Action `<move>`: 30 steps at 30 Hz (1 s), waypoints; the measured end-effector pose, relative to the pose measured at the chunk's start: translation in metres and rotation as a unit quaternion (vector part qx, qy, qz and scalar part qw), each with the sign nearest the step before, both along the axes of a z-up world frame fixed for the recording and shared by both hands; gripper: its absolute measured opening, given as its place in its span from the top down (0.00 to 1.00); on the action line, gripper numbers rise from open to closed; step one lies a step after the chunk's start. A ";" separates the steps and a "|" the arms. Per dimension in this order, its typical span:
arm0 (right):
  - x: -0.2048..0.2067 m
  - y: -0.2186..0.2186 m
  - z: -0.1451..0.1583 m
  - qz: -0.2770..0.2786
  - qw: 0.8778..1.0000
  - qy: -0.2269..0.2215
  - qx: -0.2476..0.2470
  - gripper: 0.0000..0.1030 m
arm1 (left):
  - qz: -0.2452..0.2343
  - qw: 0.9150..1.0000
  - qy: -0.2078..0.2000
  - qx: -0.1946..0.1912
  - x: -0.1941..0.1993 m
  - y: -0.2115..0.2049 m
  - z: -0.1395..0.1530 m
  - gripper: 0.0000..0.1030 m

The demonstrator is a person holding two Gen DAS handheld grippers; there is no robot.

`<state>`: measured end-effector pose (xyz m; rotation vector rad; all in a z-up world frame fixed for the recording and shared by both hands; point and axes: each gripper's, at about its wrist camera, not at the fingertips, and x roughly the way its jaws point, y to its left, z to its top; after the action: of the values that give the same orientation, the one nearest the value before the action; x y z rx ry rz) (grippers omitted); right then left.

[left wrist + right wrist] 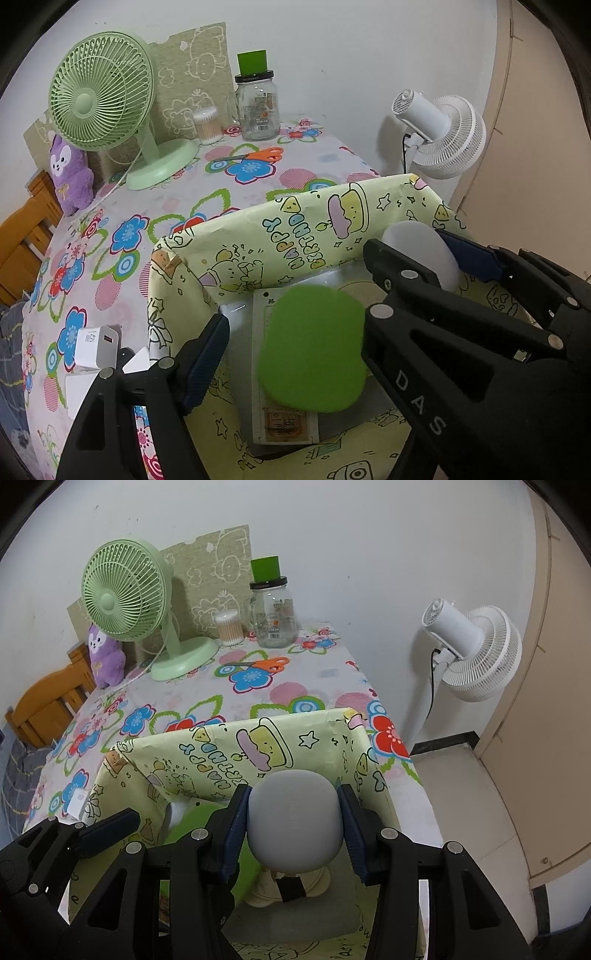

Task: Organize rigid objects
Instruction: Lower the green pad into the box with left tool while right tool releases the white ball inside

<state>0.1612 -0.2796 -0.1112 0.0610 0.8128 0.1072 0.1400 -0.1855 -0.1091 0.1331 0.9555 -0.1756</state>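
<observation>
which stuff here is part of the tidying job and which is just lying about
In the job:
- paper-lined box
- green pad in the box
- white rounded case, held by the right gripper
- left gripper
- white charger beside the box

Lying about:
- green desk fan
- glass jar
- orange scissors
- purple plush
- cotton swabs
- white standing fan

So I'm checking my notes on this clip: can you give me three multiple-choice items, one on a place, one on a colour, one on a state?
1. Where are the scissors?
A. in the box
B. on the flowered tablecloth
C. on the chair

2. What colour is the desk fan beside the purple plush?
A. white
B. green
C. orange

3. How do the right tongs stand?
A. shut on the pale rounded object
B. open and empty
C. shut on the jar

Key: 1 B, they lie on the cloth behind the box; 2 B, its grille and base are green; 3 A, both pads press its sides.
</observation>
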 end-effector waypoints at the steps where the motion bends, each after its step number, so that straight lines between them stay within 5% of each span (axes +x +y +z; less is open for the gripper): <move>1: 0.000 0.000 0.000 0.001 1.000 0.001 0.000 0.50 | 0.000 1.000 0.000 0.000 0.000 0.000 0.000 0.22; 18: -0.033 0.011 0.025 -0.002 1.000 -0.023 -0.002 0.16 | -0.008 0.999 -0.031 -0.018 -0.026 0.012 0.024 0.17; 30: -0.067 0.033 0.045 -0.004 0.999 -0.045 -0.012 0.12 | -0.008 0.998 -0.060 -0.021 -0.054 0.033 0.042 0.14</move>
<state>0.0946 -0.2467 -0.0662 0.0371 0.7231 0.0919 0.0855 -0.1521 -0.0675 0.1125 0.8302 -0.2007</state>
